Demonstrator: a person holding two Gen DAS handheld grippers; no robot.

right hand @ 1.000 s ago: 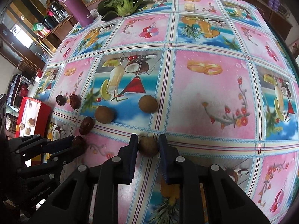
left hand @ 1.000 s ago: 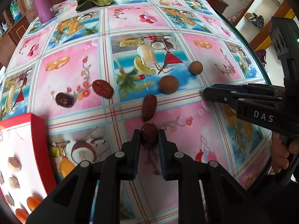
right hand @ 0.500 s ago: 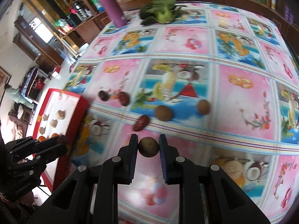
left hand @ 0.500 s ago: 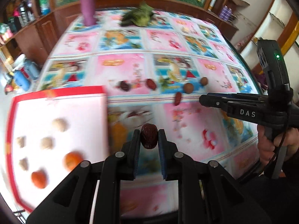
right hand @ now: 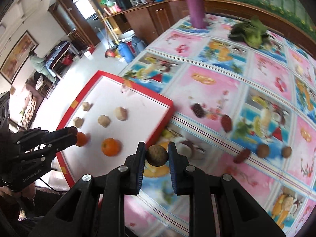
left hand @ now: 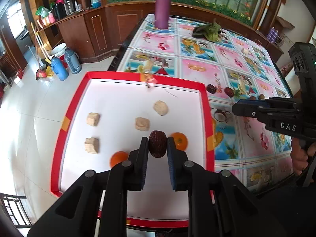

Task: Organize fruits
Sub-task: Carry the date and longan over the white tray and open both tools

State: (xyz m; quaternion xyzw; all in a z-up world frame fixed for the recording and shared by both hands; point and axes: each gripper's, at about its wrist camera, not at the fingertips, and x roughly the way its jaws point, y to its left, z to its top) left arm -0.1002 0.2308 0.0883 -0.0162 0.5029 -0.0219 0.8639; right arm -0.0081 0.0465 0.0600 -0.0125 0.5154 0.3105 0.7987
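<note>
My left gripper is shut on a wrinkled dark red date, held above the red-rimmed white tray, between two oranges. My right gripper is shut on a round brown longan, held over the tablecloth just right of the tray. Several pale chunks lie in the tray. On the cloth remain red dates, a dark fruit and two longans. The left gripper shows at the left of the right wrist view.
A purple flask and a leafy green vegetable stand at the far end of the table. The tray overhangs the table's left edge above a tiled floor. Blue flasks stand on the floor. A hand holds the right gripper's handle.
Both grippers have swung left from the cloth, each carrying its fruit. The left one now hangs over the tray; the right one is beside the tray's right rim.
</note>
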